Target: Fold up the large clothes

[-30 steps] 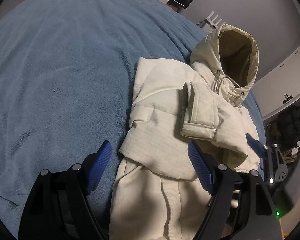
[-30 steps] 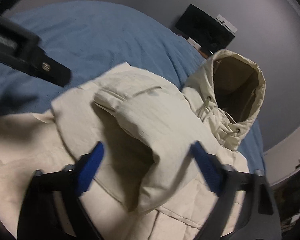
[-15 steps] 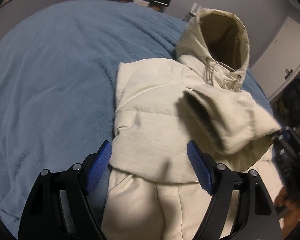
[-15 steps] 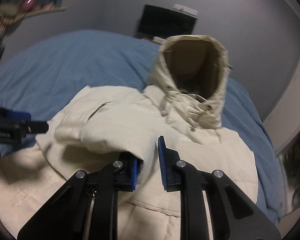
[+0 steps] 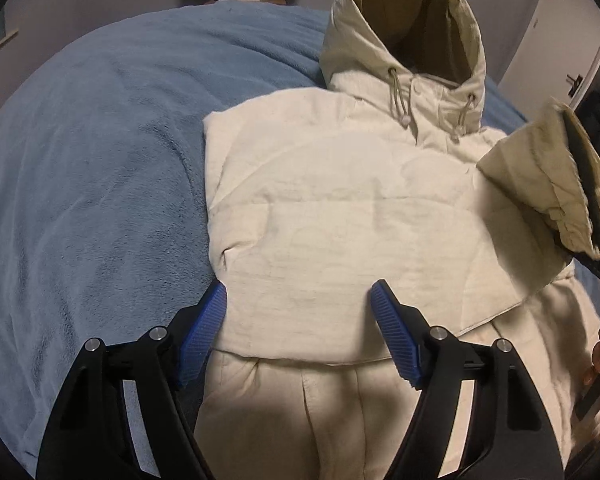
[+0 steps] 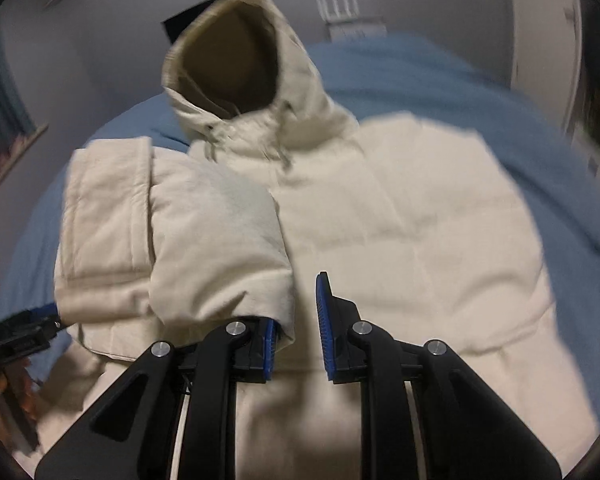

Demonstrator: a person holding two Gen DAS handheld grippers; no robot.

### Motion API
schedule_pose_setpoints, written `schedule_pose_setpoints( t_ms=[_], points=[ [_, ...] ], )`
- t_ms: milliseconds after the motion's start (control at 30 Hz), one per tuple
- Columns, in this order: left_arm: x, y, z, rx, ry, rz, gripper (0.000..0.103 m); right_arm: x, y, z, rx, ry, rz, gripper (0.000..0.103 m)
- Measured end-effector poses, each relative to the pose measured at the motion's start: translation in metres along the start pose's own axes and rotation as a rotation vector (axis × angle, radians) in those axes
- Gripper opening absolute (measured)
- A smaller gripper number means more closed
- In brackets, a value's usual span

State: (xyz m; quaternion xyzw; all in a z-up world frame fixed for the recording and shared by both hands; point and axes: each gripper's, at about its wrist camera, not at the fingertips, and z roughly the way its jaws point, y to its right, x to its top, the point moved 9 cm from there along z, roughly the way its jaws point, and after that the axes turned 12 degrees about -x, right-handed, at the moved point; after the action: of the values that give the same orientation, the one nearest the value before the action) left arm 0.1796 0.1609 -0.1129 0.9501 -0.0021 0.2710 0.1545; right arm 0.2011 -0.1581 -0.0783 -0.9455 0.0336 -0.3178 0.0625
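We held the left gripper (image 5: 300, 330) with its jaws spread wide and empty over the near hem of the cream hooded jacket (image 5: 340, 208), which lay on the blue blanket (image 5: 92, 184). One second earlier the right gripper (image 6: 296, 328) had gaped over the folded sleeve (image 6: 216, 240); it had since narrowed onto the cuff and lifted it rightward. Whether it still pinched the cuff, we could not tell.

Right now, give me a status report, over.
Left gripper open above jacket. Right gripper at raised sleeve cuff, grip unclear. Jacket on blue blanket, hood upright. Nothing blocking.
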Motion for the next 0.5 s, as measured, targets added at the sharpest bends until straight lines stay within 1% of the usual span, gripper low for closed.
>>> schedule_pose_setpoints(
  t_ms=[167,200,300,367,500],
  points=[
    [-0.002,0.002,0.006,0.024,-0.025,0.021,0.071,-0.009,0.005,0.011,0.011,-0.04,0.011,0.016],
    [-0.002,0.003,0.006,0.026,-0.026,0.022,0.071,-0.009,0.004,0.01,0.009,-0.039,0.002,0.019],
    [-0.003,0.003,0.005,0.025,-0.025,0.016,0.071,-0.011,-0.001,0.004,-0.036,-0.013,-0.089,0.028],
    [-0.003,0.002,0.004,0.024,-0.023,0.008,0.071,-0.014,-0.004,-0.002,-0.056,0.001,-0.151,0.042],
    [-0.003,0.003,0.004,0.022,-0.02,0.003,0.071,-0.032,-0.01,-0.019,-0.072,0.016,-0.282,0.054]
  ],
)
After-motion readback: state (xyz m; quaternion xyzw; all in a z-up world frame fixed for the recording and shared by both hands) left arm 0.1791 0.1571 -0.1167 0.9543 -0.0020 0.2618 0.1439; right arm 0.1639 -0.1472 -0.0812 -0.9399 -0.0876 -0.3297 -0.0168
